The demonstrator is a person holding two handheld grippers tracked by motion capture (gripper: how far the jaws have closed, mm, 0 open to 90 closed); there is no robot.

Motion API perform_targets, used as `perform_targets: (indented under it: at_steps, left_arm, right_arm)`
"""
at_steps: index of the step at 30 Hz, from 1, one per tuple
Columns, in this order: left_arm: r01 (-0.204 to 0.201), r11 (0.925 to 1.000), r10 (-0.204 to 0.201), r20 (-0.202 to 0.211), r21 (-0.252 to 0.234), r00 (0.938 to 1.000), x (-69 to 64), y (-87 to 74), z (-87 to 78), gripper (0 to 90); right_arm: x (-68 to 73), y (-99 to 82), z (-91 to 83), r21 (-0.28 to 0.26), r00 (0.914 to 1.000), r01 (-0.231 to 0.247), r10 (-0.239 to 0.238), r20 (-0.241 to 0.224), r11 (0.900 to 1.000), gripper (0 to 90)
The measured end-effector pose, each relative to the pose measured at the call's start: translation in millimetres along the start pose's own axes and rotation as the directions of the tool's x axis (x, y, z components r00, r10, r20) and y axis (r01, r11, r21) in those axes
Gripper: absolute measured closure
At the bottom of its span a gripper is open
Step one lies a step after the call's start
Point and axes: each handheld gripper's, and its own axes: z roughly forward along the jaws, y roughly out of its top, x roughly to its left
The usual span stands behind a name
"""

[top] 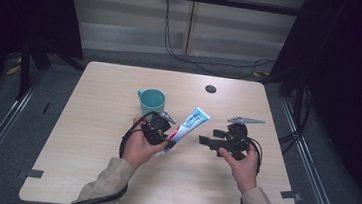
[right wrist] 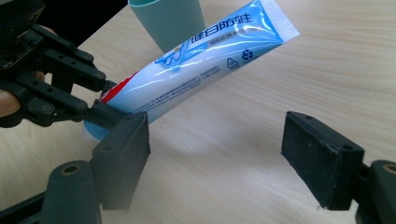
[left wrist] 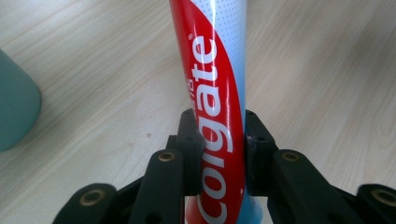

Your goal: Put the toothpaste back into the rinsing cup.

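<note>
My left gripper [top: 165, 139] at frame centre clamps the toothpaste tube [top: 189, 123]. My right gripper [top: 206, 141], just right of it, stands apart, holding nothing.

Glossy plastic toothpaste tube [left wrist: 219, 93] in pale blue and white, crossed by a broad red band with white lettering and fine dotted print; on the other face [right wrist: 210, 60], light blue with white panels and dark blue characters and small symbols. Round plastic cup [top: 152, 100] in plain teal green; flat wooden table [top: 90, 138] in light beige with faint grain lines and a small dark round spot near the far edge. Matte black jaws on the left gripper [left wrist: 219, 154] and the right gripper [right wrist: 233, 154], with brass-coloured rivets; beige sleeves [top: 106, 180]; grey floor [top: 27, 117].
</note>
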Motion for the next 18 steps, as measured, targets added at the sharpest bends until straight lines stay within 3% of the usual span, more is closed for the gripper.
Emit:
perform_targets:
  at_steps: [8, 10, 18]
  left_arm:
    - [0.005, 0.9997, -0.005, -0.003, -0.023, 1.0000, -0.4, -5.4, -5.2, 73.3]
    - [0.008, 0.9995, -0.008, -0.003, -0.029, 1.0000, -1.0, -5.2, -6.8, 73.3]
    - [-0.001, 0.9992, 0.001, -0.006, -0.041, 1.0000, -2.6, -3.4, -11.2, 73.3]
  right_arm:
    - [0.8, 16.0, 10.4, 0.013, 0.9997, -0.018, 0.019, -0.014, 0.9997, 25.2]
    - [0.9, 19.8, 12.8, 0.013, 0.9999, -0.007, 0.007, 0.010, 0.9999, 25.3]
    - [-6.5, 30.5, 18.4, -0.011, 0.9977, -0.066, 0.066, 0.011, 0.9977, 25.6]
